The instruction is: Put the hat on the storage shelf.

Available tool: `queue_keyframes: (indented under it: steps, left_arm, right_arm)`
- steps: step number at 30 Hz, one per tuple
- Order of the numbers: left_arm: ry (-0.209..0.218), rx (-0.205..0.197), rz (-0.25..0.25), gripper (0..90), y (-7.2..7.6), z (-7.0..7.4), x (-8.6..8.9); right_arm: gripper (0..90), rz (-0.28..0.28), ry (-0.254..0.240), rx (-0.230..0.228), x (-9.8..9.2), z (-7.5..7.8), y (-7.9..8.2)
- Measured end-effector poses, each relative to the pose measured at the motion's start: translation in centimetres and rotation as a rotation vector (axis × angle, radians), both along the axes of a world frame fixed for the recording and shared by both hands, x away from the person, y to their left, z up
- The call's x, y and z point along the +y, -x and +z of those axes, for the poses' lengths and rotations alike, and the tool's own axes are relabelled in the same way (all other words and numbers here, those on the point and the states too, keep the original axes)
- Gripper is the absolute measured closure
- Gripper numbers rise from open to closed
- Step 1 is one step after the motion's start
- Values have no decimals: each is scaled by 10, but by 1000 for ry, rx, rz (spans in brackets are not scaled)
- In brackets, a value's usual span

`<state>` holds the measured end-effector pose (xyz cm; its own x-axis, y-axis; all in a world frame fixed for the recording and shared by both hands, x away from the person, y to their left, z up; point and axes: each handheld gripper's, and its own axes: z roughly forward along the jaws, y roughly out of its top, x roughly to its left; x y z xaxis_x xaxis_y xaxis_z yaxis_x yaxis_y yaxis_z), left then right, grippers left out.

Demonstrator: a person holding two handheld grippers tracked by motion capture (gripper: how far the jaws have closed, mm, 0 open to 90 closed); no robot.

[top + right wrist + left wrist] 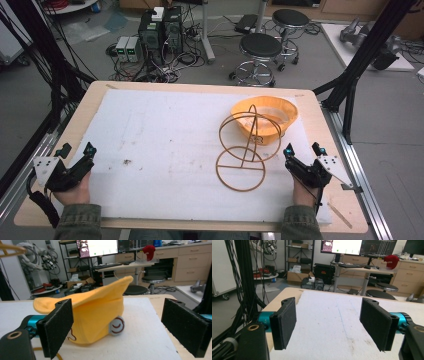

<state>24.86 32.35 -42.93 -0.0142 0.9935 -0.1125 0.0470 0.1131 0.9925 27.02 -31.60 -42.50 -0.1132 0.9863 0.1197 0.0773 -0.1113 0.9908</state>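
A yellow-orange floppy hat (pixel 265 117) lies upturned like a bowl on the white foam mat (pixel 165 145), at the right rear. In the right gripper view the hat (pixel 97 315) stands just ahead of the jaws, with a small grey round patch (pixel 116 326) low on its side. A tan wire stand (pixel 245 150) made of rings and an upright rod sits in front of the hat. My right gripper (pixel 303 150) rests open at the mat's right edge, near the stand. My left gripper (pixel 76 149) rests open at the mat's left edge, with bare mat between its pads (pixel 284 326).
The mat covers a wooden table (pixel 65 145). Black frame posts (pixel 357 65) stand at the table's right and left. Two black stools (pixel 260 47), computer boxes and cables crowd the floor beyond the far edge.
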Motion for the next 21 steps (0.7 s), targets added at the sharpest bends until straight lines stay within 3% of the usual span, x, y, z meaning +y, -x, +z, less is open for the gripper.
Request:
queue_keyframes:
  steps: [6, 10, 21]
  left_arm:
    - [-11, 2, -17, 297, -2, 0, -4]
    - [-11, 3, -21, 297, -2, -1, -4]
    - [-10, -6, -12, 297, 2, 0, -1]
  right_arm:
    - [96, -16, -16, 30, -2, 18, -17]
    - [96, -33, 27, 21, 0, 28, -27]
    - [96, -59, 58, 32, 0, 40, -50]
